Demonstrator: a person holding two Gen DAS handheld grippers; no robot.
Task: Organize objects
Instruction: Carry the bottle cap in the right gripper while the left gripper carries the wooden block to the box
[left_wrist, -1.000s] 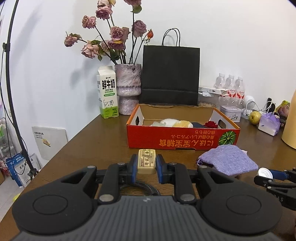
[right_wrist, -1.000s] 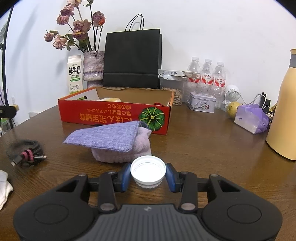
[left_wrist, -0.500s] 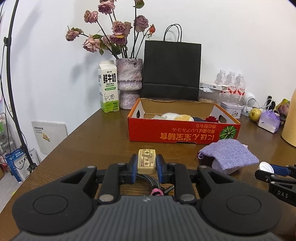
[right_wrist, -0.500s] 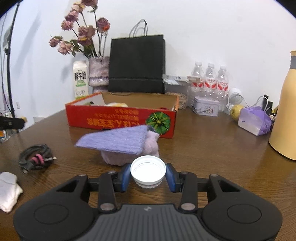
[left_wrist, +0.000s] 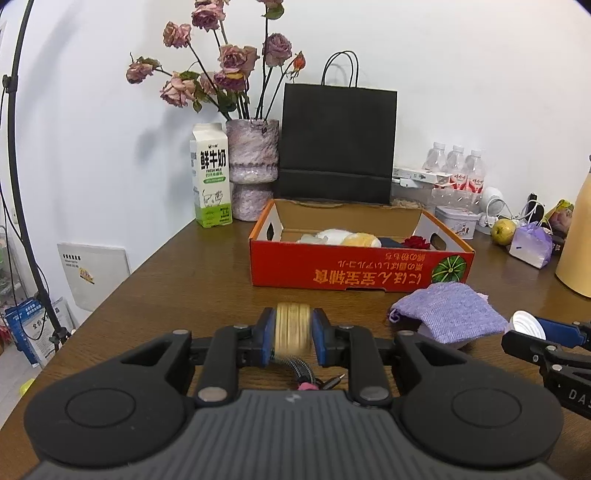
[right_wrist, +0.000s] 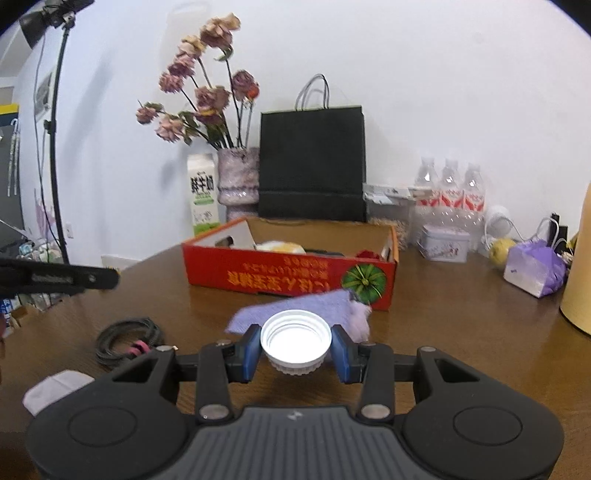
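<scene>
Lifted off the brown wooden table (right_wrist: 461, 332), my right gripper (right_wrist: 295, 341) pinches the white ribbed plastic cap (right_wrist: 295, 338); I'd carry it level over the red cardboard box (right_wrist: 291, 275), left gripper (left_wrist: 294, 330) clamping a tan block (left_wrist: 293, 328)

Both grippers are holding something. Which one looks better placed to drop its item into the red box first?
Left, probably. The left gripper with its gold block faces the red box over bare table; the right gripper holds its white cap behind the purple cloth.

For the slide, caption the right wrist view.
Right gripper holds a white cap above the table, facing the red box.
</scene>
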